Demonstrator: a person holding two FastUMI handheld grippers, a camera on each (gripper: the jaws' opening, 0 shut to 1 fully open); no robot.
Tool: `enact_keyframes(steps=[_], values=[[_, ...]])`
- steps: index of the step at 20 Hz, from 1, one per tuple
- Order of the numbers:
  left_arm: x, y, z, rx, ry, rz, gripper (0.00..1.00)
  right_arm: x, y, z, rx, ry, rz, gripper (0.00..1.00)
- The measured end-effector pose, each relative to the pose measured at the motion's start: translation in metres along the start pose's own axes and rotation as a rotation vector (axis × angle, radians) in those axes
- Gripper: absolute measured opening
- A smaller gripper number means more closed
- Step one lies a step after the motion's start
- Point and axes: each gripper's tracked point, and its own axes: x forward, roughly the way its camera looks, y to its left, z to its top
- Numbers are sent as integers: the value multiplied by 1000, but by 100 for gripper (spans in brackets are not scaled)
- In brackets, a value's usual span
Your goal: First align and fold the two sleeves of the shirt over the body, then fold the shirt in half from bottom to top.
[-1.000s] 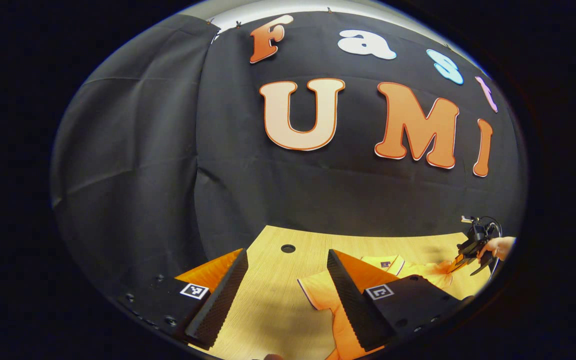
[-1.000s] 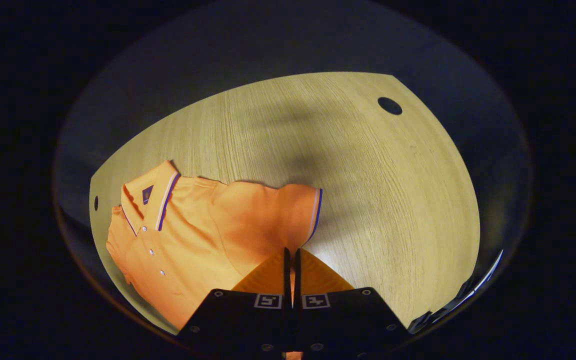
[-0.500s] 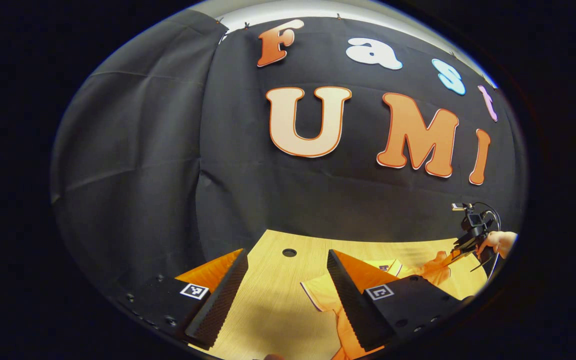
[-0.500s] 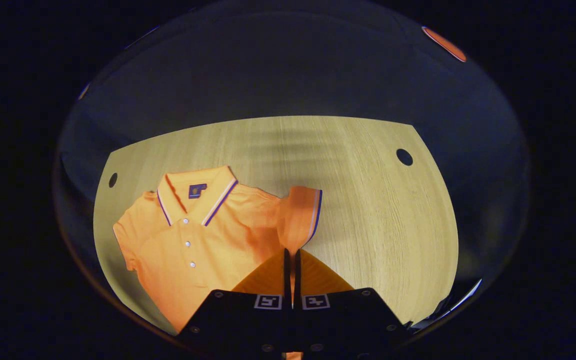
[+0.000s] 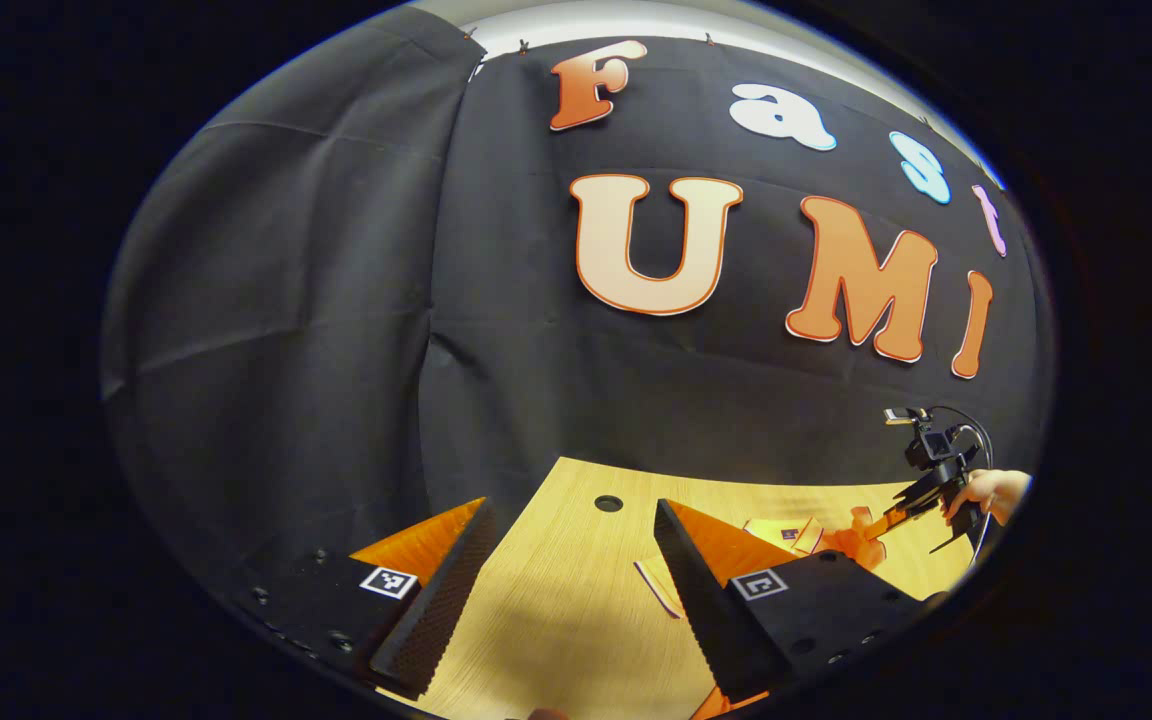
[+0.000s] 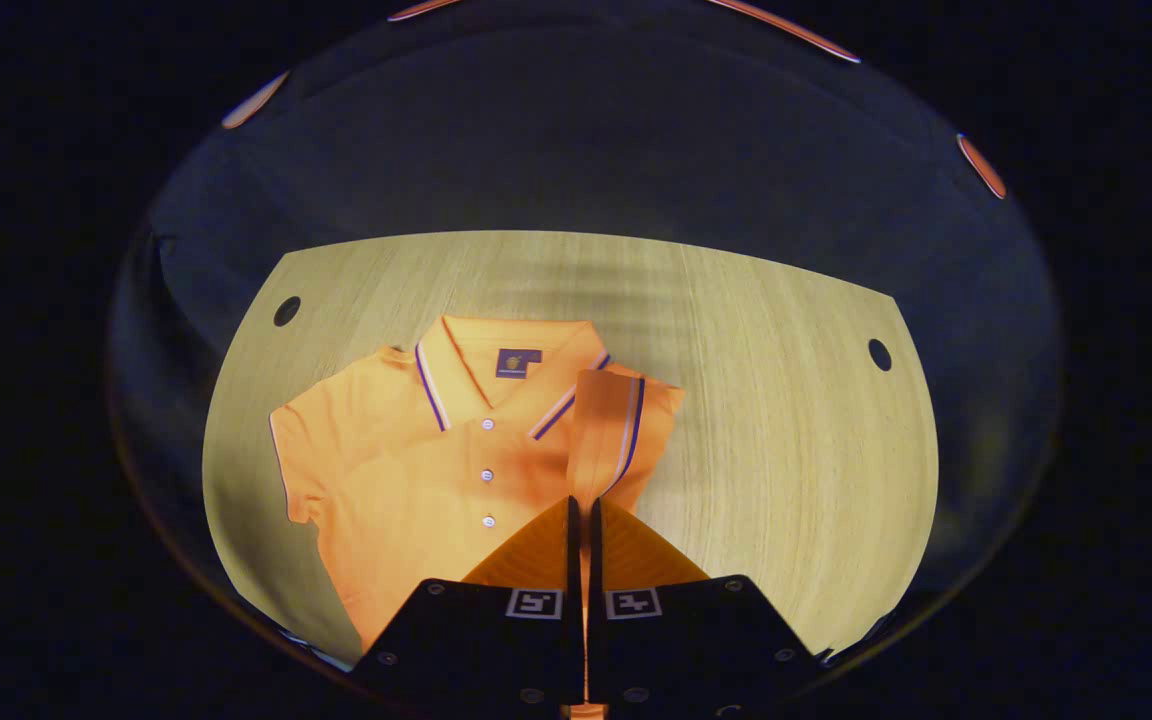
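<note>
An orange polo shirt (image 6: 406, 470) lies face up on the wooden table (image 6: 786, 450), collar at the far side, buttons down the middle. My right gripper (image 6: 582, 510) is shut on the shirt's striped sleeve (image 6: 616, 430), held raised and turned over the chest beside the collar. The other sleeve (image 6: 291, 470) lies flat at the left. In the left gripper view my left gripper (image 5: 572, 505) stands open above bare table, nothing between its fingers; the shirt (image 5: 816, 535) lies to its right, where a hand (image 5: 991, 490) holds the right gripper (image 5: 886, 520).
Round holes (image 6: 287, 310) (image 6: 879, 354) sit near the table's far corners, and one hole (image 5: 608, 503) lies just ahead of the left gripper. Black cloth walls close the booth behind the table. Bare wood stretches right of the shirt.
The right gripper has carried the sleeve up and inward over the shirt's chest. The left gripper has drifted left, so less of the shirt lies under its fingers.
</note>
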Motion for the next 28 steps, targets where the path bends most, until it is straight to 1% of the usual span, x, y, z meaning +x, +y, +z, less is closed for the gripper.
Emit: enact_keyframes(steps=[3, 6, 8, 9, 10, 11, 12, 13, 14, 17, 20, 23, 26, 28], values=[[0, 14, -4, 12, 12, 15, 98, 7, 29, -7, 2, 27, 59, 2], [1, 21, -9, 12, 27, 17, 98, 15, 46, -10, 2, 39, 92, 4], [1, 21, -10, 9, 33, 15, 98, 15, 55, -9, 14, 34, 118, 15], [0, 21, -10, 8, 35, 14, 98, 16, 59, -9, 24, 32, 135, 24], [2, 20, -10, 7, 37, 11, 98, 15, 62, -8, 28, 26, 150, 30], [3, 17, -10, 5, 40, 8, 98, 14, 63, -9, 32, 22, 156, 55], [5, 14, -12, 5, 45, 4, 98, 12, 62, -9, 32, 17, 158, 65], [6, 11, -12, 3, 47, -1, 98, 10, 61, -10, 35, 9, 156, 97], [6, 7, -12, 0, 49, -7, 98, 7, 59, -9, 41, -2, 160, 100], [10, -8, -14, -10, 65, -30, 98, -16, 48, -1, 64, -60, 169, 99], [17, -32, -13, -36, 89, -66, 98, -47, 32, 17, 73, -177, 149, 100], [28, -59, -8, -28, 102, -102, 98, -88, 21, 36, 78, -315, 147, 99], [40, -87, -4, -42, 136, -141, 98, -123, 7, 47, 83, -422, 158, 99], [50, -109, -4, -54, 168, -168, 98, -148, -10, 51, 79, -485, 140, 99]])
